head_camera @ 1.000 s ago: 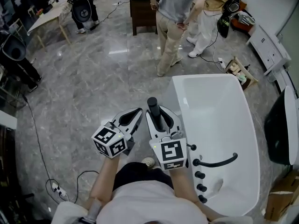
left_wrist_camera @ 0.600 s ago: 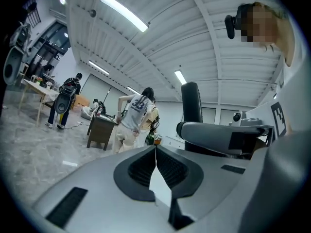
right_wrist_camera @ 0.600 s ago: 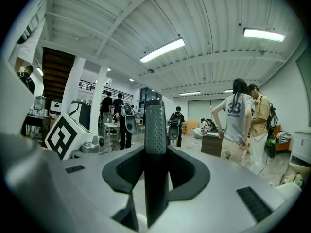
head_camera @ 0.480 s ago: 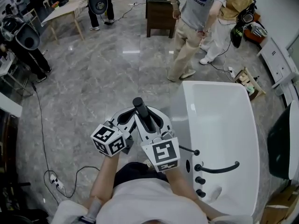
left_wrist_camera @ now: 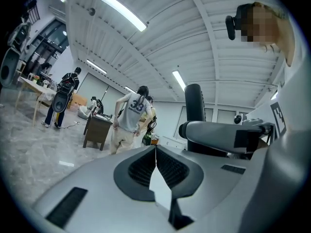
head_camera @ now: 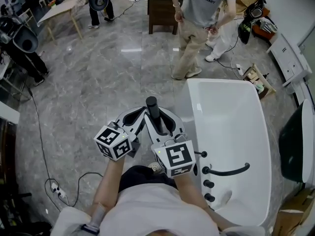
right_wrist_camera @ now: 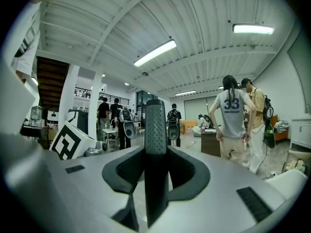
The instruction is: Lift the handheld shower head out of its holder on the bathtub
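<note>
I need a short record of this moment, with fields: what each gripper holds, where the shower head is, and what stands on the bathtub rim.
Right gripper: shut on the black shower head
Left gripper: shut, empty
Shower head place: off the white bathtub, left of its rim in the head view
On the rim: black faucet, black knobs

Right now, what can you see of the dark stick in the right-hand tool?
It is the handheld shower head, a slim dark stick with a rounded tip and a finely dotted face, plastic by its look. The right gripper clamps its lower part, so it juts past the jaws. It hangs over the grey floor beside the white bathtub, touching nothing else.
</note>
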Tool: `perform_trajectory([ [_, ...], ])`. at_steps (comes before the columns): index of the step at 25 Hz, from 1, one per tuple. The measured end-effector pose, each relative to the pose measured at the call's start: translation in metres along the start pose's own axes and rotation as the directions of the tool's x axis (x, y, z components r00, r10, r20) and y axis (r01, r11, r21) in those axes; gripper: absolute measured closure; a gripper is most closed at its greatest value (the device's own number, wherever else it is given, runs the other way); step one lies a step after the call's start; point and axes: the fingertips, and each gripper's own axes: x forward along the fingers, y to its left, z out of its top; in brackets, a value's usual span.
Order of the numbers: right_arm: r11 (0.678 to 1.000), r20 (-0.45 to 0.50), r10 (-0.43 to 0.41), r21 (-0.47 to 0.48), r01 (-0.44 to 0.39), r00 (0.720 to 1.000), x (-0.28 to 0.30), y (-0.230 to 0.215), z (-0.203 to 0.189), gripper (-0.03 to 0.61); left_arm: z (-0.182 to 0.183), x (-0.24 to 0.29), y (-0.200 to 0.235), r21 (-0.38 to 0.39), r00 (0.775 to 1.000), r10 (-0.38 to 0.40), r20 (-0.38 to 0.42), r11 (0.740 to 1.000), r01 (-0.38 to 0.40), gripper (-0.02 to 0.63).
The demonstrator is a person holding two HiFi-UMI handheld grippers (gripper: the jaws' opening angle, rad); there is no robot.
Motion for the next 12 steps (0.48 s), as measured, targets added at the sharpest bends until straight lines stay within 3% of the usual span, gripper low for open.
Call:
perform_trajectory([
  [12,0.999,-0.003,-0.037,0.006,0.037,0.999,-0.01,-0.017,-0.003,0.436,0.009,-0.01,-0.003,0.017,0.999,0.036,0.032,0.999,-0.036,0.602],
])
